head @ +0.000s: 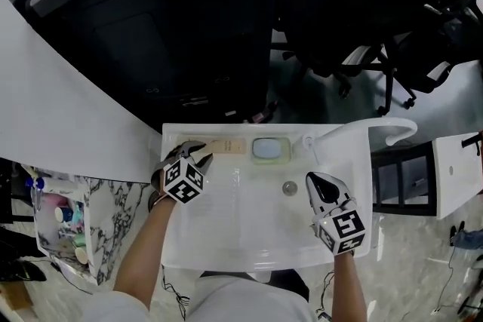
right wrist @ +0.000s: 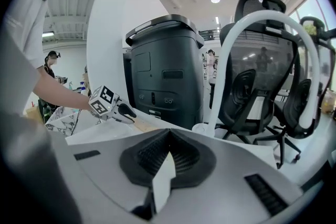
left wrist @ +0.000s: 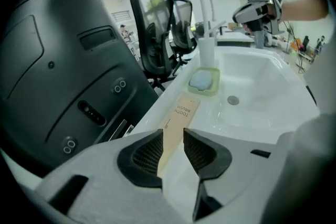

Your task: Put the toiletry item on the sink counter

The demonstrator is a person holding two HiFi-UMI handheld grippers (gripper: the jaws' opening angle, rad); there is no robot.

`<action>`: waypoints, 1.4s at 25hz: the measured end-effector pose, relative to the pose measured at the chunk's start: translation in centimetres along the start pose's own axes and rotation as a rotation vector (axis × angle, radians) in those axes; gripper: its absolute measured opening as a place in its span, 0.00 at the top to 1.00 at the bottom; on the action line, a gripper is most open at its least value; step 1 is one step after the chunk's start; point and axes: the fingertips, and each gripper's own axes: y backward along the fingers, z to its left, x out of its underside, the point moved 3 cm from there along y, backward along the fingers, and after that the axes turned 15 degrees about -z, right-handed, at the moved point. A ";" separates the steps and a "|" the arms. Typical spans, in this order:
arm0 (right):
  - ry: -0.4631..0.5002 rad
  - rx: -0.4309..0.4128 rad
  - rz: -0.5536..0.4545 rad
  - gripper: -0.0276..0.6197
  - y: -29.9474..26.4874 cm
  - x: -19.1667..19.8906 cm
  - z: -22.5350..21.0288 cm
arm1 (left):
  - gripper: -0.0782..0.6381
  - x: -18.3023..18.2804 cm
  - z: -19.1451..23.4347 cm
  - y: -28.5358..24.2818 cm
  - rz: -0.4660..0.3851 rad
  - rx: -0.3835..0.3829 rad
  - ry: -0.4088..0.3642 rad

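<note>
1. Left tongs point(left wrist: 172, 152): jaws clamped on the near end of the toothbrush box point(left wrist: 184, 113).
2. Toothbrush box: lies flat on the white table point(head: 175, 134), reaching forward from the left tongs along the sink point(head: 249, 219) rim.
3. Soap dish point(left wrist: 203, 81): ahead of the left tongs, just past the box.
4. Right tongs point(right wrist: 168, 152): jaws together, empty, over the sink beside the faucet point(head: 370, 129).

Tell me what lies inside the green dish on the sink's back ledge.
A pale blue soap bar lies in the green dish, filling most of it. The dish's floor beneath the bar is covered and cannot be seen.
</note>
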 end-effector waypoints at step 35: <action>0.340 -0.303 -0.316 0.96 14.3 -15.1 -1.2 | 0.88 -21.6 -14.6 27.7 -0.509 -0.809 0.287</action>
